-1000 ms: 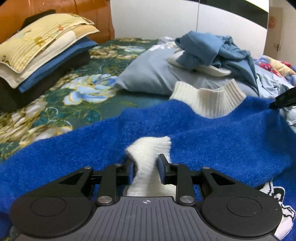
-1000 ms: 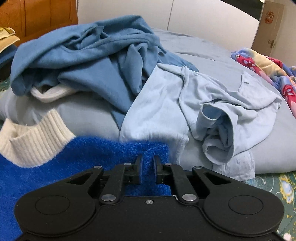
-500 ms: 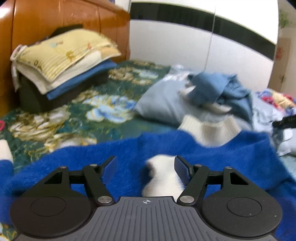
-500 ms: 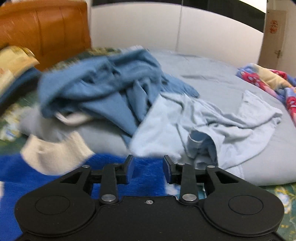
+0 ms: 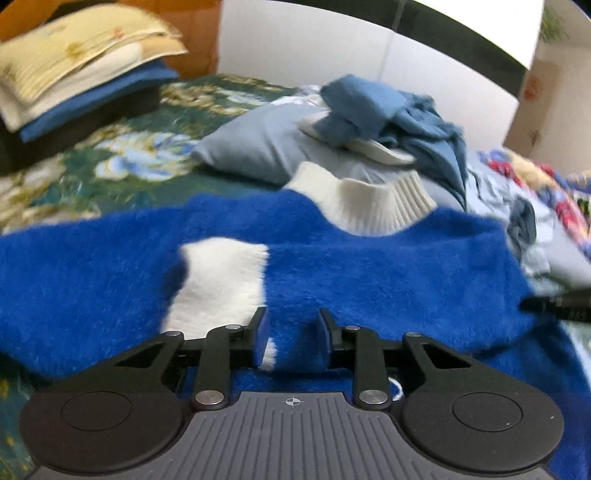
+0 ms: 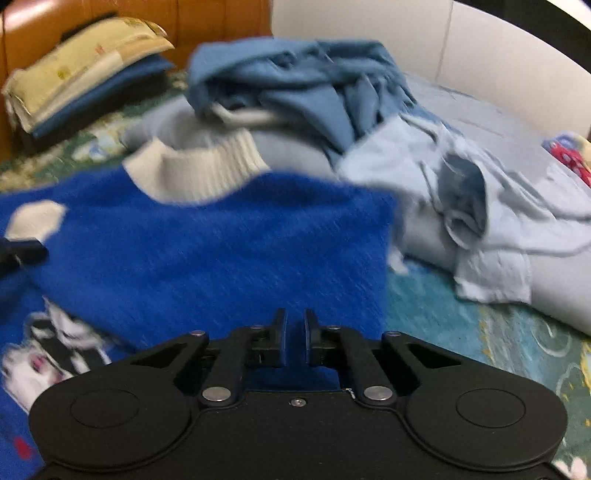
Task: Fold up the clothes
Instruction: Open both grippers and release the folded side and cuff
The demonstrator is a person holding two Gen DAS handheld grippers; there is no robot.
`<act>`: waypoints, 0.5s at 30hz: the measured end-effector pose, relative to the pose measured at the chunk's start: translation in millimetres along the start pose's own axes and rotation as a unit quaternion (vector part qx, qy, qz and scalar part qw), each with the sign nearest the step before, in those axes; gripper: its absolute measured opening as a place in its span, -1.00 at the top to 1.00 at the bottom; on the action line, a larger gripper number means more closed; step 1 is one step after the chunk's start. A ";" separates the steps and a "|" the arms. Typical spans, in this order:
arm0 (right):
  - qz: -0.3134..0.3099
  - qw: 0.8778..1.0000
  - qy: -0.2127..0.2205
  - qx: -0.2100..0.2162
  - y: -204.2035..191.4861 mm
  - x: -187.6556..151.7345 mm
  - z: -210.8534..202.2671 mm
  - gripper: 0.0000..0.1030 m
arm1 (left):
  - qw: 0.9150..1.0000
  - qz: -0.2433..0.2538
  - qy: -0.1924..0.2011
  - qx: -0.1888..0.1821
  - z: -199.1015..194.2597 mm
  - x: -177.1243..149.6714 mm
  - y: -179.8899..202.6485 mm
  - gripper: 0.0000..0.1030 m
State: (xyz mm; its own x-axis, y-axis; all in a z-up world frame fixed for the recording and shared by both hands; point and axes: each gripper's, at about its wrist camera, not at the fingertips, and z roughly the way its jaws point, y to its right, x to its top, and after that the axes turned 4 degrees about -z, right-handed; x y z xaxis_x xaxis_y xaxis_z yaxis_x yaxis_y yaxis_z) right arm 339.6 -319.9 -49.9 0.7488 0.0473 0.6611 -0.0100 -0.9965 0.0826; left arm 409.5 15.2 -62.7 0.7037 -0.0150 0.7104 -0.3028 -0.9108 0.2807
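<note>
You are working on a bed with a green floral cover, a wooden headboard behind it and a white wall beyond.

Your left hand-held gripper hovers low over the blue sweater, its jaws partly apart with blue fabric showing between them; whether the pads actually touch the knit you cannot tell. Just left of its left finger lies the white cuff, resting on the sweater's body and free of the jaws. Further out, the white ribbed collar stands at the sweater's far edge, against a grey pillow.

Your right hand-held gripper has its jaws nearly together, only a narrow slit between them, sitting at the near right edge of the sweater. Blue fabric shows behind and below the fingers, but the blur hides whether any is pinched. Its dark tip also appears at the right of the left view, at the sweater's edge. A cartoon print shows on the lower layer at left.

Beyond the sweater, a heap of blue clothes sits on the pillow, with a pale blue shirt crumpled beside it. A stack of folded bedding rests by the headboard.
</note>
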 end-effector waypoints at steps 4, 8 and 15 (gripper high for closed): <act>0.022 1.000 -0.002 0.003 12.9 -11.7 3.8 0.94 | 1.000 -0.010 -0.005 0.001 2.0 2.4 -3.4 0.51; 0.026 1.000 0.001 0.001 13.8 -14.4 5.8 0.94 | 1.000 -0.013 -0.006 0.002 4.0 -0.1 -3.5 0.51; 0.035 0.999 0.004 0.003 12.4 -12.1 1.1 0.91 | 1.000 -0.002 0.002 0.008 -8.2 -2.8 2.6 0.51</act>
State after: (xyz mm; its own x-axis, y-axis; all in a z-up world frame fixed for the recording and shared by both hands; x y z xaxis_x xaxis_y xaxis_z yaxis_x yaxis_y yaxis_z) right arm 331.2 -332.9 -57.7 0.7408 -0.0216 0.6713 -0.0585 -0.9978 0.0324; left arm 401.5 16.3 -58.7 0.7014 -0.0103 0.7127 -0.2908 -0.9170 0.2730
